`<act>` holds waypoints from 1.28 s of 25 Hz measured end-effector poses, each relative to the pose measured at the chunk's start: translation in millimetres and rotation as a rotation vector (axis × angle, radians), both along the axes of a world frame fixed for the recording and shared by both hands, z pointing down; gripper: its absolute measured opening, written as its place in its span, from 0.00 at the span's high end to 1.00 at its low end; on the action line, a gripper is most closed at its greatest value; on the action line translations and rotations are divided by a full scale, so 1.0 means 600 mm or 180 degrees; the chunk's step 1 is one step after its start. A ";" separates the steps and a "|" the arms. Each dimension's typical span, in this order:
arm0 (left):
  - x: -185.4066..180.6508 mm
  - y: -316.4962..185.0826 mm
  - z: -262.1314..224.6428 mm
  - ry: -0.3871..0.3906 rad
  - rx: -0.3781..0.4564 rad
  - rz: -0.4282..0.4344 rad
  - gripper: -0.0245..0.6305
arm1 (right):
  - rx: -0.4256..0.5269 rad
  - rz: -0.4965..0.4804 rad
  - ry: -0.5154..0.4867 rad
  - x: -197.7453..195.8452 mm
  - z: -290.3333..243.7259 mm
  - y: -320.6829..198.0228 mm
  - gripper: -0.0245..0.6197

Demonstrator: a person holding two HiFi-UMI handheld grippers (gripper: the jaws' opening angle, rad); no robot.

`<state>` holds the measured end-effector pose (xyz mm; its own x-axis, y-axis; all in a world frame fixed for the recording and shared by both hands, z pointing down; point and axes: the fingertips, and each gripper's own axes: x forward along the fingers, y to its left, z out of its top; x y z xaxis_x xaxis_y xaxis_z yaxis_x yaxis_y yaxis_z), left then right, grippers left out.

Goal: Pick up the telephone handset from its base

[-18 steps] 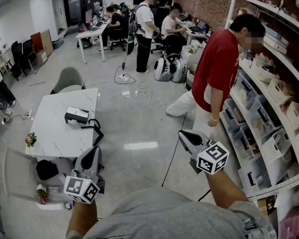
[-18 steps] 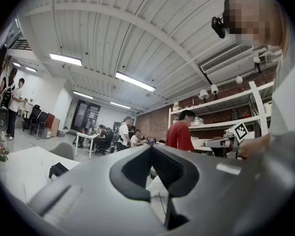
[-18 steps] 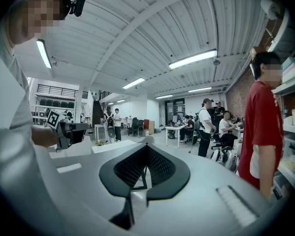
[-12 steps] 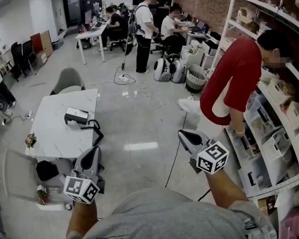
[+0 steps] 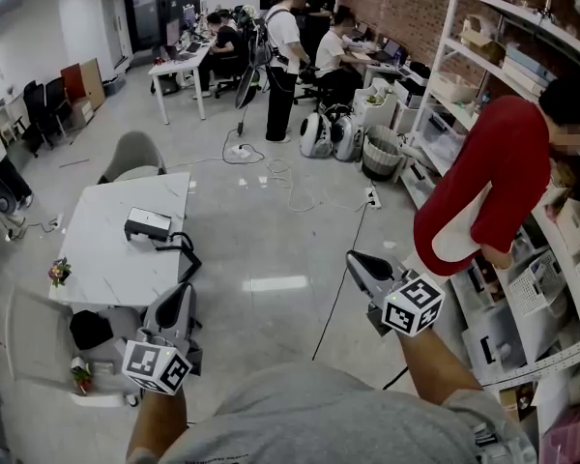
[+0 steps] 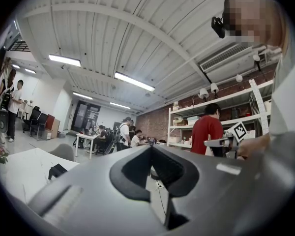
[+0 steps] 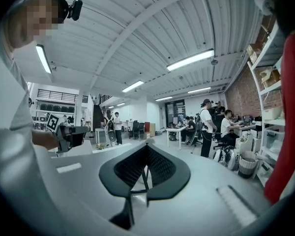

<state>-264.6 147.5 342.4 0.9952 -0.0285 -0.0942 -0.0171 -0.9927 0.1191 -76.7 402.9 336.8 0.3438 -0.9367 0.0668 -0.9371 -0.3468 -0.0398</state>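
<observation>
- Black phone (image 5: 150, 223) sits on white worktop (image 5: 101, 264), front-left, well apart from the 2 tongs; handset too small to make out.
- Closed, empty, level: left tongs (image 5: 181, 296), right tongs (image 5: 357, 260).
- Likely light, stiff, smooth plastic; grip handset mid-bar, mind cord (image 5: 186, 246).

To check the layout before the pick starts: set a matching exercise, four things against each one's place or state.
Things:
1. telephone
2. person in red shirt
3. grey chair
4. right claw

Places or states:
A. bending at the shelves
B. on the white table
C. at that table's far end
D. shut, nothing in it

Pairs: 1-B, 2-A, 3-C, 4-D
</observation>
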 end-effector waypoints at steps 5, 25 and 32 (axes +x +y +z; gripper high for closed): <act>0.011 0.017 -0.005 0.0007 0.0039 -0.0028 0.87 | 0.0208 -0.0185 -0.0125 0.011 -0.014 0.011 0.70; 0.128 0.149 -0.008 -0.0081 -0.0014 -0.0269 0.87 | 0.0288 -0.0394 -0.0065 0.154 -0.009 0.110 0.46; 0.225 0.074 0.013 -0.0098 -0.0055 -0.0131 0.87 | 0.0195 -0.0322 -0.0105 0.228 0.019 0.036 0.46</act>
